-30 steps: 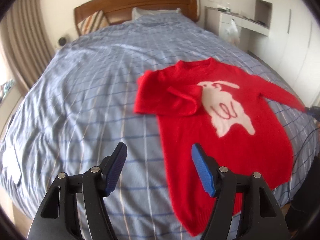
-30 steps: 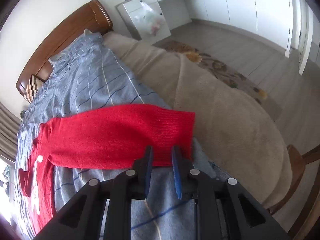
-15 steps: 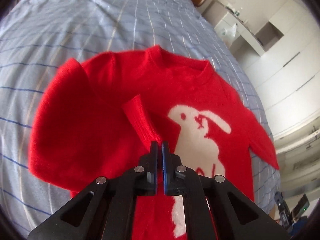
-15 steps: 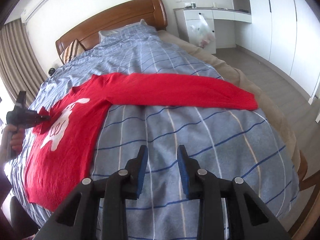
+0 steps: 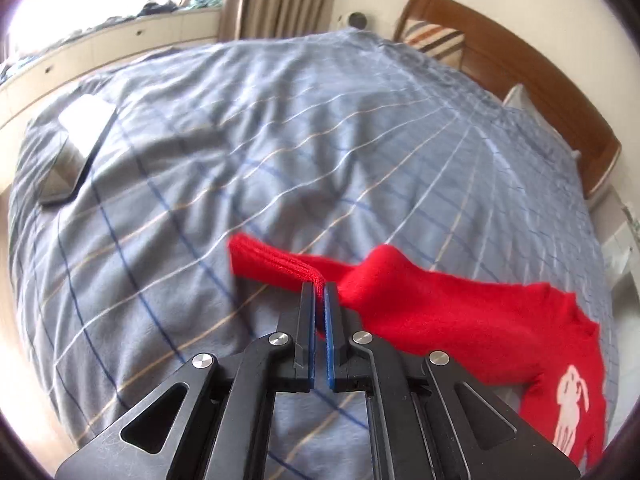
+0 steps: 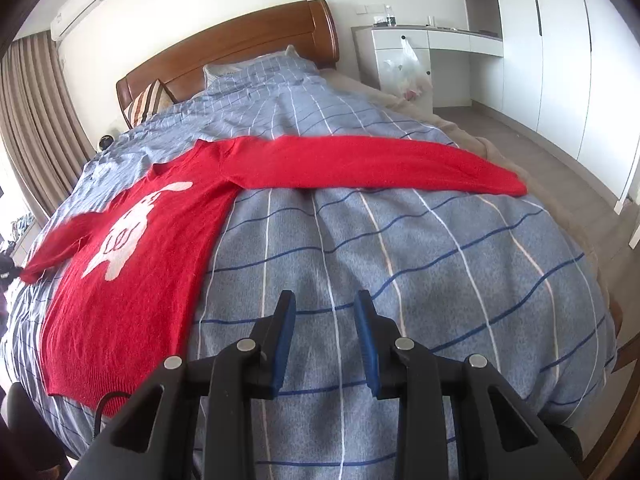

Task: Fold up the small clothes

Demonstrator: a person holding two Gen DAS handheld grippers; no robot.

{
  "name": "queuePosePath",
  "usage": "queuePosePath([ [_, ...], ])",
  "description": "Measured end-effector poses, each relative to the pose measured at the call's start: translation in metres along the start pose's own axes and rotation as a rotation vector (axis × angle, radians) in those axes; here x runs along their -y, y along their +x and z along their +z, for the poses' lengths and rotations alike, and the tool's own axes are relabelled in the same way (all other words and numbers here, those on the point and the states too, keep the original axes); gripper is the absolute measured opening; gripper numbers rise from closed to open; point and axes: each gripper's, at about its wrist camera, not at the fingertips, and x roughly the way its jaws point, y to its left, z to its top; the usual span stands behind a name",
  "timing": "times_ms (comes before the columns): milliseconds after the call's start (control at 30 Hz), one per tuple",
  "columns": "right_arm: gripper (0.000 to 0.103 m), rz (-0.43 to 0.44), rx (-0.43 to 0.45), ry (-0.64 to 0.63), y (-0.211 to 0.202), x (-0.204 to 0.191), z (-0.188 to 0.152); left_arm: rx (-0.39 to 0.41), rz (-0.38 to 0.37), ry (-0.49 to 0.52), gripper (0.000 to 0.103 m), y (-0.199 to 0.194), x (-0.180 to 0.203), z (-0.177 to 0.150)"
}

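A red sweater with a white rabbit print lies front-up on a bed covered by a blue-grey checked quilt. Its body sits toward the left side of the bed in the right wrist view, with the hem near the foot edge. One sleeve stretches flat across the quilt and its cuff ends near the bed's right edge, where a beige blanket falls toward the floor.

The left gripper is clenched on the ribbed cuff of the other sleeve, the red knit pinched between its blue pads. That sleeve runs from the cuff back to the shoulder at the right of the left wrist view. Beyond the cuff the quilt is wrinkled but open up to the wooden headboard and a striped pillow. A tablet lies near the far corner of the bed.

The right gripper hangs released over bare quilt near the foot of the bed, its pads apart with nothing between them, having just been opening. The sweater's side edge lies to its left, the stretched sleeve well ahead.
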Motion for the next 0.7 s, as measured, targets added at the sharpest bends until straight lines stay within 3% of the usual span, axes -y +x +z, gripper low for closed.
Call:
queuePosePath([
  [233,0.031,-0.01,0.001,-0.007,-0.001,-0.003,-0.003,-0.079,-0.086,-0.039,0.007,0.015,-0.024,-0.023],
  [267,0.031,-0.01,0.002,-0.004,-0.002,-0.003,-0.003,-0.093,-0.103,-0.04,0.012,0.016,-0.027,-0.023],
  [333,0.031,-0.009,0.007,-0.001,-0.003,-0.003,-0.005,-0.107,-0.156,-0.054,0.036,0.014,-0.036,-0.021],
  [367,0.031,-0.01,0.009,0.001,-0.003,-0.002,-0.005,-0.105,-0.188,-0.065,0.054,0.012,-0.041,-0.02],
  [400,0.031,-0.009,0.009,0.003,-0.003,-0.002,-0.005,-0.097,-0.216,-0.076,0.062,0.009,-0.045,-0.017],
  [533,0.031,-0.009,-0.001,0.003,-0.001,-0.003,-0.006,-0.12,-0.263,-0.062,0.068,0.016,-0.045,0.001],
  [633,0.031,-0.016,-0.004,-0.014,-0.002,-0.006,-0.006,-0.123,-0.221,-0.065,0.068,0.03,-0.049,0.017],
  [667,0.031,-0.019,-0.003,-0.02,-0.002,-0.007,-0.006,-0.129,-0.223,-0.082,0.066,0.037,-0.052,0.021],
  [700,0.031,-0.023,-0.001,-0.026,-0.003,-0.009,-0.006,-0.144,-0.228,-0.099,0.056,0.043,-0.055,0.025],
])
